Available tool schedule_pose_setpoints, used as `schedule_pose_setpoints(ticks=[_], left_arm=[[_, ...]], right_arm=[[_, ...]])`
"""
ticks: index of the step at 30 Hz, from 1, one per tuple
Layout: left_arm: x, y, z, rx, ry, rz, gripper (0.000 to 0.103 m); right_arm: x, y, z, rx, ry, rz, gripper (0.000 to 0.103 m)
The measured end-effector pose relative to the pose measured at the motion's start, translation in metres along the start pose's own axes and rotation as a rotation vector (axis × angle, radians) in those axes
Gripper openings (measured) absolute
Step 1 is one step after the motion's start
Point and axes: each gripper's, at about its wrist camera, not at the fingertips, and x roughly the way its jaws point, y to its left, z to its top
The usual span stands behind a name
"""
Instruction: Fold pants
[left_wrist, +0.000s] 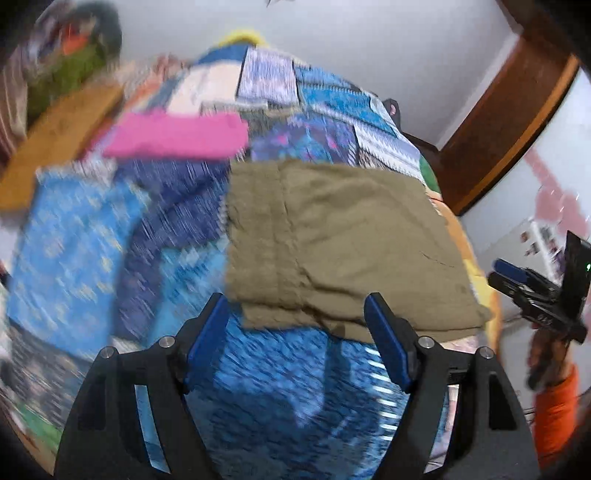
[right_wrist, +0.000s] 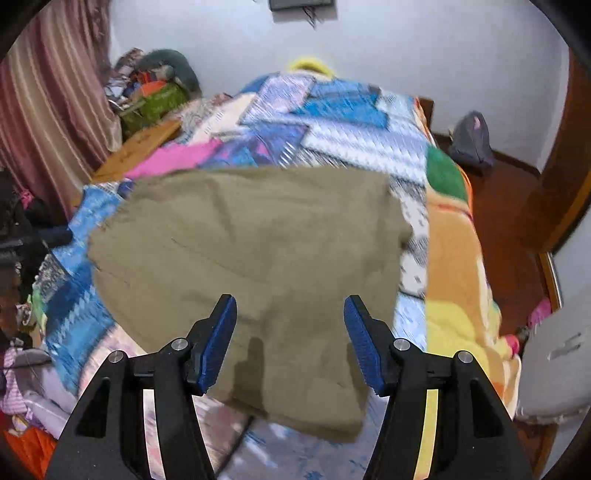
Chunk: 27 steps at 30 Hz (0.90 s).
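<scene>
Olive-khaki pants (left_wrist: 343, 236) lie folded into a compact, roughly rectangular stack on the patchwork quilt (left_wrist: 92, 240) covering the bed, toward the bed's right side as seen from the left wrist view; a vertical seam or fold ridge runs down the stack's left portion. Left gripper (left_wrist: 297, 328) hovers just short of the near edge of the pants, jaws spread wide, blue pads bare, nothing between them. In the left wrist view the right gripper (left_wrist: 508, 273) shows at the far right edge, off the side of the bed, held in a hand with an orange sleeve (left_wrist: 554, 410); from this angle its pads look close together, but the right wrist view shows its jaws wide apart and empty. Right wrist view: right gripper (right_wrist: 290, 332) is above the near portion of the pants (right_wrist: 258, 251), which fill the centre of the frame; contact between pads and cloth cannot be determined. A folded pink cloth (left_wrist: 177, 134) lies on the quilt beyond the pants, well apart from them. Wooden board (left_wrist: 55, 147) sits at the far left of the bed. Both views carry motion blur; fine fabric detail unreadable.
</scene>
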Motion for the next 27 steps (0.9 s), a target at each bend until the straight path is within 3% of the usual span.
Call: schedule_pose_setpoints(ticks=[6,11,15,21,24,25,27], left_arm=[[0.022,0.004,-0.020,-0.105,0.092,-0.112,0.076],[0.032,0.008,-0.018,-0.195,0.093,-0.198,0.076],[0.041,0.012,-0.008,-0.232,0.096,-0.217,0.076],[0.054,0.013,0.013,-0.239,0.065,-0.144,0.075],[0.056,0.005,0.020,-0.179,0.041,-0.062,0.061],[0.055,0.000,0.022,-0.142,0.020,-0.021,0.052],[0.048,-0.012,0.026,-0.066,-0.039,0.051,0.046]], right_arm=[[0.026,0.025,0.005,-0.031,0.000,0.049,0.057],[0.058,0.038,-0.004,-0.063,0.064,0.057,0.057],[0.055,0.029,-0.009,-0.015,0.069,0.119,0.057],[0.053,0.031,-0.013,-0.039,0.064,0.125,0.057],[0.053,0.029,-0.012,-0.022,0.070,0.138,0.057],[0.053,0.029,-0.011,-0.023,0.074,0.135,0.057],[0.053,0.031,-0.006,-0.032,0.093,0.130,0.057]])
